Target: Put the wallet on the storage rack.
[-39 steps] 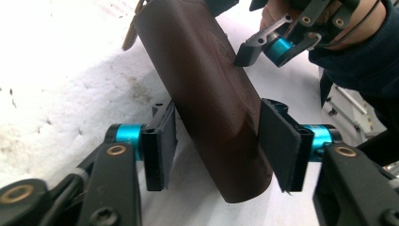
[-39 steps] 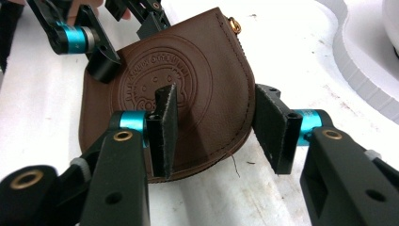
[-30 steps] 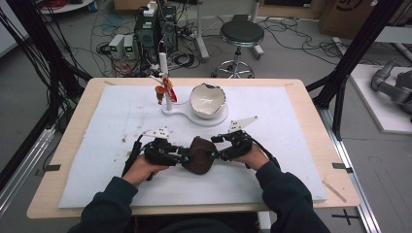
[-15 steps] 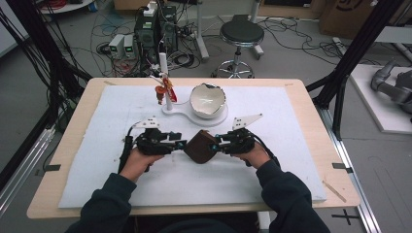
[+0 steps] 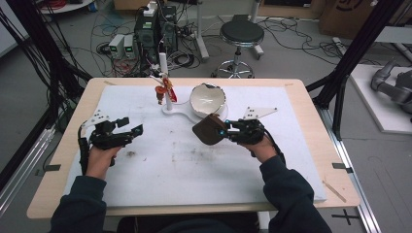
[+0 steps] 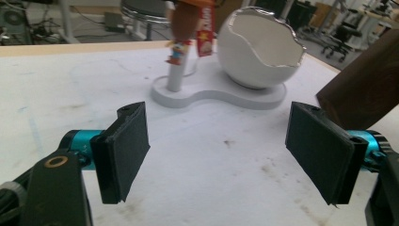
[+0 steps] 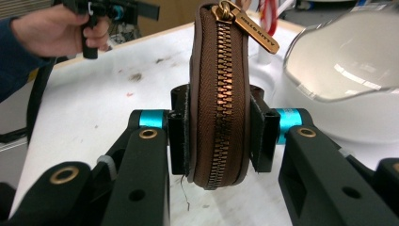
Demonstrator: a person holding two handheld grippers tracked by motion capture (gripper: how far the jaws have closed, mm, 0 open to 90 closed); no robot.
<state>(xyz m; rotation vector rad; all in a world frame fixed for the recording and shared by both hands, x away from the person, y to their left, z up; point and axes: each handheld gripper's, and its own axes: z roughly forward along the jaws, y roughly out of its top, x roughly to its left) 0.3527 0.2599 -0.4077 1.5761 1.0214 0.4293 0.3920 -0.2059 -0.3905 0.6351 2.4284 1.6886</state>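
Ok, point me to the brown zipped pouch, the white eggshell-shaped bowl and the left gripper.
Brown zipped pouch (image 7: 221, 94): right gripper view, on its zipper.
White eggshell-shaped bowl (image 5: 208, 98): high view, inner wall.
Left gripper (image 6: 217, 150): left gripper view, midway between its jaws.

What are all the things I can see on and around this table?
pouch: one, brown, zipped, held off the mat in the right gripper
bowl: one, white, shaped like a cracked eggshell, far middle of the mat, on a stand
stand: one, white, flat, under the bowl and a post
post: one, white, upright, small red and orange figure clipped to it
mat: one, white, stained, covers the table
table: one, light wood
stool: one, black, beyond the table
left gripper: black, open, empty
right gripper: black, shut on the pouch
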